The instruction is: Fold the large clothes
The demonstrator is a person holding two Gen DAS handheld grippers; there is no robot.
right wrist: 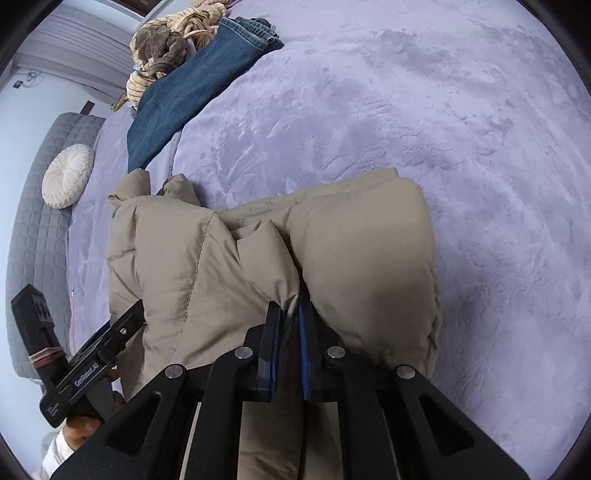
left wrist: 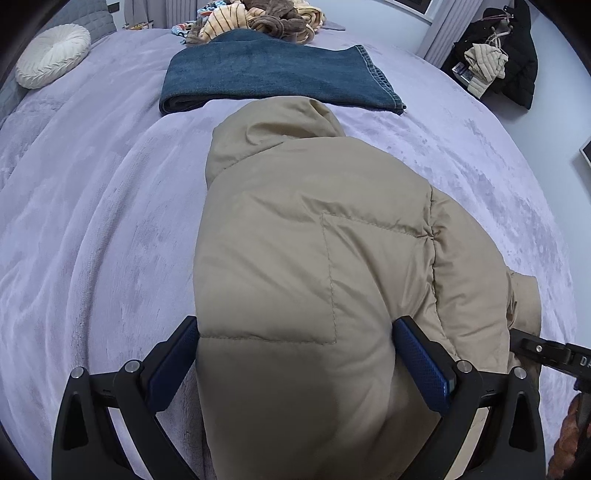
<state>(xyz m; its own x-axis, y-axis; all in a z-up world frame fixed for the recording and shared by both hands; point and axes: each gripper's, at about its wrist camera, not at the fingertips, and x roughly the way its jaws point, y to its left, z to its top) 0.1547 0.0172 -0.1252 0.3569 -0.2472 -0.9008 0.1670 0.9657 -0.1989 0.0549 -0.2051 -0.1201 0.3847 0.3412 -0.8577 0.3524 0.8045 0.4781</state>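
While gripped, beige puffer jacket lies bunched, quilted.

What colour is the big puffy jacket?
Beige; the puffy jacket shows best in the left wrist view.

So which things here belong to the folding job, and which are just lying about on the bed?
In the job:
- puffy beige quilted jacket
- left gripper, jaws wide around a thick fold of the jacket
- right gripper, pinched shut on jacket fabric

Lying about:
- folded blue denim jeans
- heap of striped and brown clothes
- round white pleated cushion
- lilac plush bedspread
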